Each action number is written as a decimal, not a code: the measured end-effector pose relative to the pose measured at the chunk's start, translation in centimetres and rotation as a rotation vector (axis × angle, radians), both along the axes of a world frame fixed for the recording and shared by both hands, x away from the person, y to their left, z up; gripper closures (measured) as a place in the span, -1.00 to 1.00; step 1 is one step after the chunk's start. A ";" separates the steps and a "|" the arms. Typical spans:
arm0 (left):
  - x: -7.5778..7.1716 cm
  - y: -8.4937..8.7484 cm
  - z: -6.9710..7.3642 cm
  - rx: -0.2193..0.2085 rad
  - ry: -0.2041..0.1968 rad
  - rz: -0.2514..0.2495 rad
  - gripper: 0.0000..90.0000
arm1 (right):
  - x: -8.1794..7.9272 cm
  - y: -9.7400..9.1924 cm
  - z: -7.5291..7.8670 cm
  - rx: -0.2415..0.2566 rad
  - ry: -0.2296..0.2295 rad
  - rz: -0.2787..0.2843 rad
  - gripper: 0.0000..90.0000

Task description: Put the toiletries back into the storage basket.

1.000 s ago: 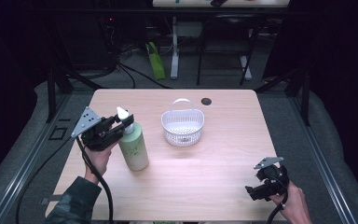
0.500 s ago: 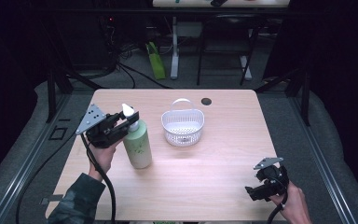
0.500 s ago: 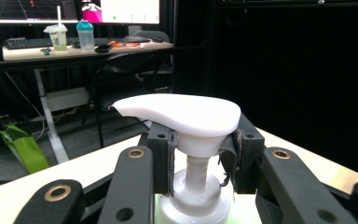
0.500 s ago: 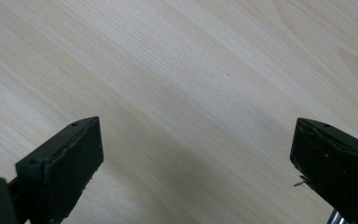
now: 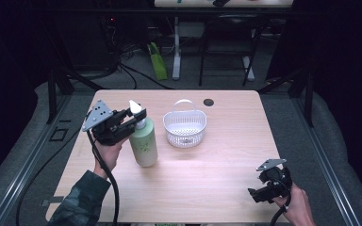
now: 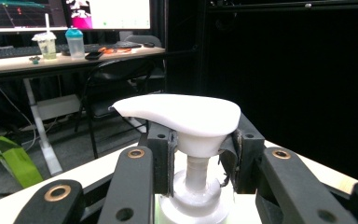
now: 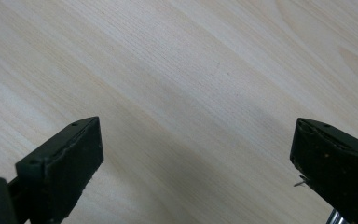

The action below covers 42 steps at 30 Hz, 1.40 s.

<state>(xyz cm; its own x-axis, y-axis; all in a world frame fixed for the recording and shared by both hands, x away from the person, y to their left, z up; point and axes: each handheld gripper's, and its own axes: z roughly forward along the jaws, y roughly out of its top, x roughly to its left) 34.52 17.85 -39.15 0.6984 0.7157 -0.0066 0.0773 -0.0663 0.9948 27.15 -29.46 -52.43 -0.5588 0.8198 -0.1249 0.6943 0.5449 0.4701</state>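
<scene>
Left hand-held gripper (image 5: pixel 133 121) clamped on pump bottle (image 5: pixel 143 141)
No legible label; basket (image 5: pixel 185 128) just beyond; right hand-held gripper (image 5: pixel 264 190) gapes over counter (image 5: pixel 207 169).

Pale green pump bottle (image 5: pixel 144 143) upright on light wooden table (image 5: pixel 226 174), left of white perforated plastic basket (image 5: pixel 185 128); small black round hole (image 5: pixel 209 102) behind basket.

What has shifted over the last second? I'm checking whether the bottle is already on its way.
The left gripper, shut on the pump neck of the green bottle, has carried it a little to the right, toward the white basket. The grip itself is unchanged. The basket has not moved, and the right gripper has kept its place, open, at the near right of the table.
</scene>
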 end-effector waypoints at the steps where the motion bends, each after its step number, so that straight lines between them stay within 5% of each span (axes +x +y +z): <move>1: 0.0 -0.1 0.1 0.000 -0.001 -0.002 0.49 | 0.0 0.0 0.0 0.002 0.000 0.000 -0.95; 13: 0.6 -1.2 1.6 0.023 -0.015 -0.023 0.49 | 0.0 0.0 0.0 -0.003 -0.002 0.003 -0.95; 42: 1.7 -2.4 5.1 0.003 -0.051 -0.048 0.50 | 0.0 0.0 0.0 -0.001 -0.003 0.001 -0.95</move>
<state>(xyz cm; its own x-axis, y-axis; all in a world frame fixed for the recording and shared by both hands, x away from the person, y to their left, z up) 36.24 15.49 -34.05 0.7311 0.6815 0.0319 0.0236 -0.0720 0.9971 27.15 -29.47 -52.39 -0.5591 0.8192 -0.1275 0.6926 0.5461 0.4713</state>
